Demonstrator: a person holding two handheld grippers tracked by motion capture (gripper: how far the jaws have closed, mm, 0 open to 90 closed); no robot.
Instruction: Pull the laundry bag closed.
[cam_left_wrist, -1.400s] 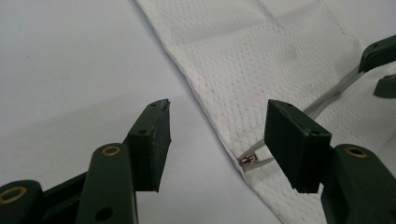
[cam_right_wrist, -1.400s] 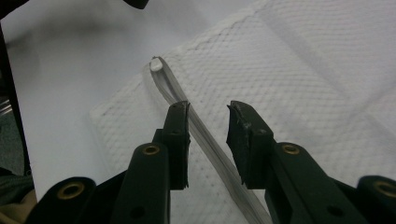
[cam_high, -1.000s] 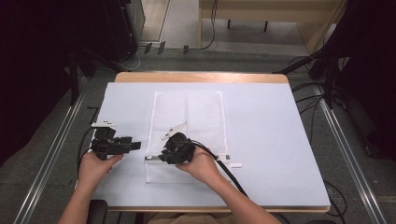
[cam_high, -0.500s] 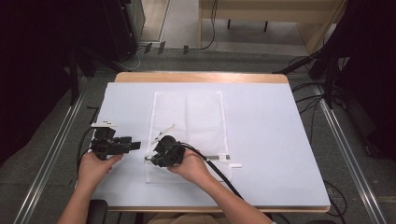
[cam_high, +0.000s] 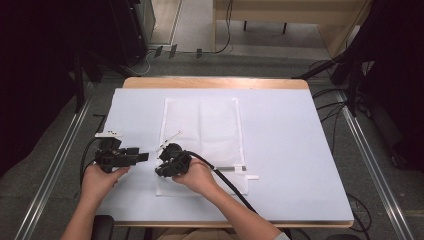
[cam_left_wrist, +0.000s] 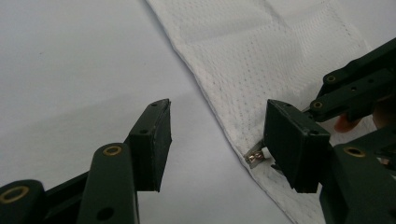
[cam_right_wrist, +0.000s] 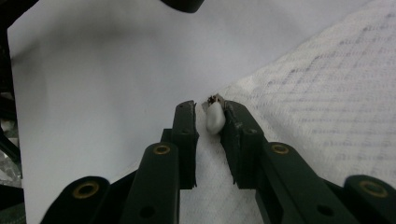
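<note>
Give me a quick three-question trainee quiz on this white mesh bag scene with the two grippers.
1. True or false: the left gripper has its jaws wide apart over the table cover.
2. What sits between the right gripper's jaws? A) a cable B) the white zipper pull C) a pen
3. Fill in: the mesh bag lies ____ on the table.

Key: 1 true; 2 B; 3 flat.

Right gripper (cam_high: 161, 161), black two-jaw tool in the person's right hand (cam_high: 192, 175): shifted leftward across the white mesh zip bag (cam_high: 202, 127) to that bag's near-left edge; jaws now nearly closed about the small white zipper pull (cam_right_wrist: 214, 117). Trailing black cable (cam_high: 225, 180) drawn along leftward.
</note>
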